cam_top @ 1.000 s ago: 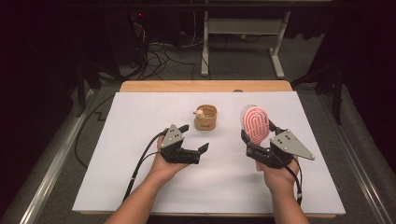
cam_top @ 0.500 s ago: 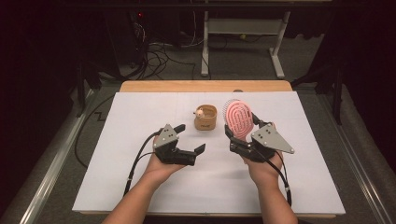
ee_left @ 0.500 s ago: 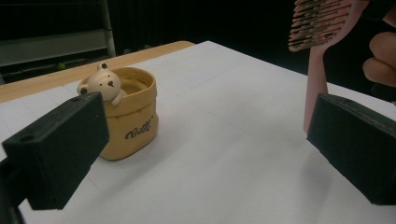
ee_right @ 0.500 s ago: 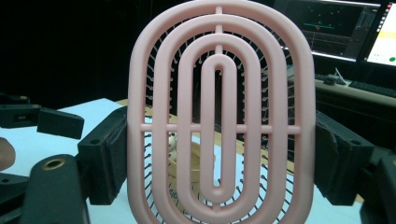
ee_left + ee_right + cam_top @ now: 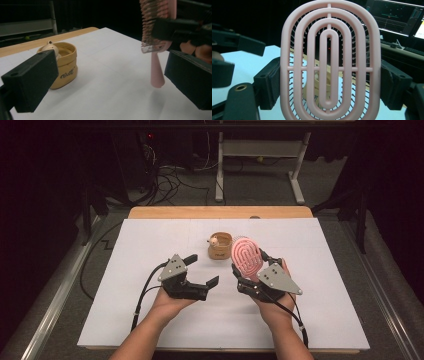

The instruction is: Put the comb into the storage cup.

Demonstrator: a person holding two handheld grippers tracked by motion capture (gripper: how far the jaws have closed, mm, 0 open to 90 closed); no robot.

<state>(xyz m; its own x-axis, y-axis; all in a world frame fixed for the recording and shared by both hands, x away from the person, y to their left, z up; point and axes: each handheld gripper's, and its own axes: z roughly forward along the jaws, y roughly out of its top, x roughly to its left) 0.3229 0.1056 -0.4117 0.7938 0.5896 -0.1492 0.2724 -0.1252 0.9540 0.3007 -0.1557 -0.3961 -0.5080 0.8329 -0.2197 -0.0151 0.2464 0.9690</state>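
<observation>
**A:** What is the rig holding right now?

**B:** I am gripping a pink hairbrush (image 5: pixel 247 258) with the right gripper (image 5: pixel 248 272). Its fingers (image 5: pixel 396 87) are clenching the oval head from both sides, and in the right gripper view I am looking straight at the back of the head, with its nested oval ribs and the bristles pointing away from me.

**A:** Where is the brush sitting in space?

**B:** It is standing upright above the white worktop (image 5: pixel 150 240), right of centre. In the left gripper view the tapered handle is hanging downward, its tip just above the surface or touching it; I cannot tell which.

**A:** And the other hand?

**B:** The left gripper (image 5: pixel 202 271) is hovering to the left of the brush, its fingers (image 5: pixel 32 80) spread wide and grasping nothing. A person's hands are holding both grippers from the near edge.

**A:** Is anything else lying nearby?

**B:** A small tan cup (image 5: pixel 220 245) is standing just behind the brush, towards the far side of the worktop, with a rounded wooden piece resting at its rim. Beyond the worktop, cables (image 5: pixel 175 175) are trailing across a dark floor.
</observation>
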